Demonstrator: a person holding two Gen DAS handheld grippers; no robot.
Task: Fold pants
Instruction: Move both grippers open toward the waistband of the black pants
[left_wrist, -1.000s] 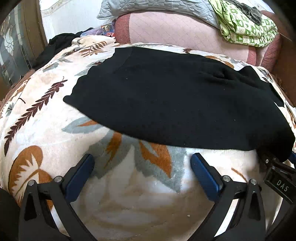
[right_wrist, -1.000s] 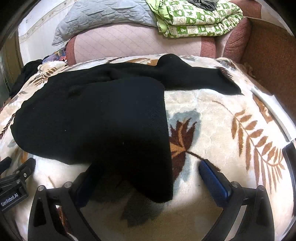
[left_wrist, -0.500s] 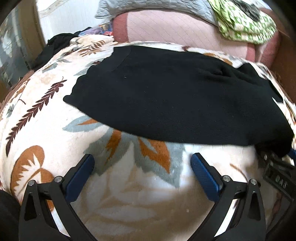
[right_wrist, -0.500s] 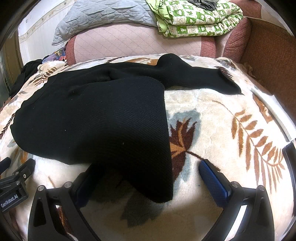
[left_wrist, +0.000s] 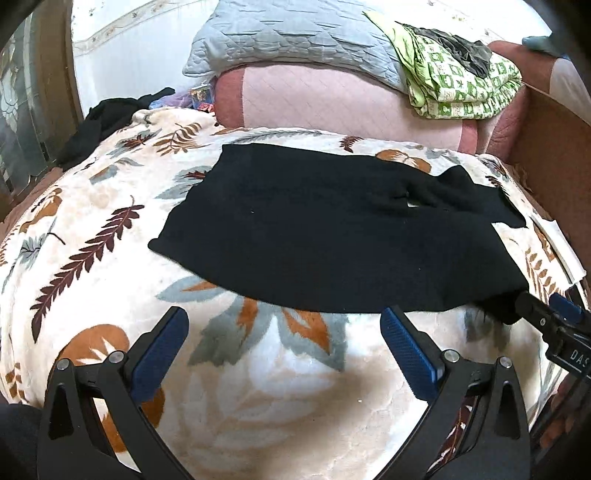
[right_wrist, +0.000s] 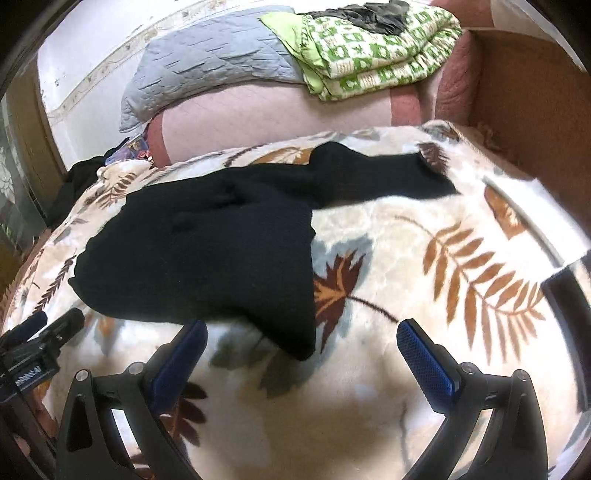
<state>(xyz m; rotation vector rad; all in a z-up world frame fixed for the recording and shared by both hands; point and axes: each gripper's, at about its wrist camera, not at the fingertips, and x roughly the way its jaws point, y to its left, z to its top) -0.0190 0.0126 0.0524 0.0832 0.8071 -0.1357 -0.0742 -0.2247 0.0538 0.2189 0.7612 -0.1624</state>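
Black pants (left_wrist: 332, 236) lie folded over on a leaf-patterned blanket (left_wrist: 110, 236). One leg end sticks out to the far right (right_wrist: 388, 177). My left gripper (left_wrist: 284, 347) is open and empty, just short of the pants' near edge. My right gripper (right_wrist: 303, 350) is open and empty, with the pants' near right corner (right_wrist: 299, 332) lying between its blue fingers (right_wrist: 424, 362). The right gripper's tip shows at the right edge of the left wrist view (left_wrist: 554, 325), beside that corner.
A pink cushion (left_wrist: 332, 99) with a grey quilt (left_wrist: 288, 37) and a green patterned blanket (left_wrist: 461, 85) stands behind. A dark garment (left_wrist: 99, 122) lies at the far left. A brown wooden bed frame (right_wrist: 535, 110) runs along the right.
Both grippers have pulled back and risen from the pants, so more of the bed shows. The right gripper's left finger has come out from under the pants' corner.
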